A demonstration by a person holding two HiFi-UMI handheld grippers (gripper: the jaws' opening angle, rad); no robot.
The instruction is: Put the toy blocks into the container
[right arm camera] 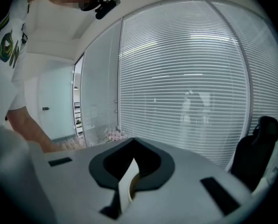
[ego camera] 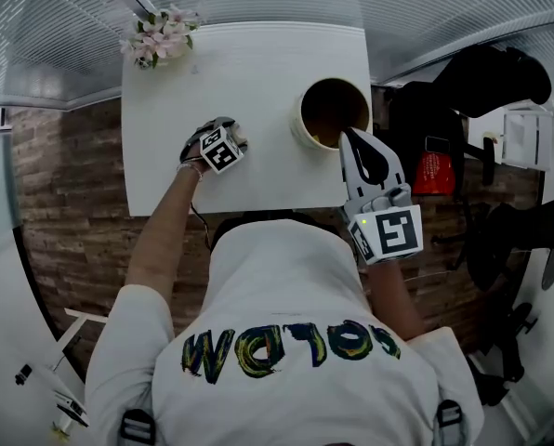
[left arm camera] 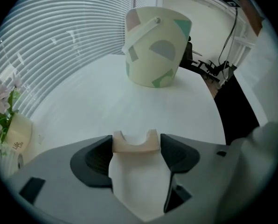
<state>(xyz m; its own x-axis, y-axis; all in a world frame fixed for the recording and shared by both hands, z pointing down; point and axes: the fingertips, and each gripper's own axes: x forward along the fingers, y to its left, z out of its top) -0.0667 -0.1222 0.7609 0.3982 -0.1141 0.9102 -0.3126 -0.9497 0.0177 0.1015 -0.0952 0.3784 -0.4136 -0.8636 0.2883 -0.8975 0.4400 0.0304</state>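
Observation:
A pale arch-shaped wooden block (left arm camera: 135,143) lies on the white table (ego camera: 258,63), right between the jaws of my left gripper (left arm camera: 136,148). Those jaws stand wide open, one black pad close on either side of the block. In the head view the left gripper (ego camera: 229,136) points steeply down at the table's left half and hides the block. The cream bucket (ego camera: 300,124) with pastel shapes (left arm camera: 157,48) stands upright at the table's right edge. My right gripper (ego camera: 353,139) hovers shut at the bucket's near rim, nothing held; its own view (right arm camera: 129,174) looks toward window blinds.
A small pot of pink flowers (ego camera: 161,35) sits at the table's far left corner, also at the left edge of the left gripper view (left arm camera: 3,111). Dark chairs and a bag (ego camera: 486,72) and a red object (ego camera: 432,170) crowd the floor right of the table.

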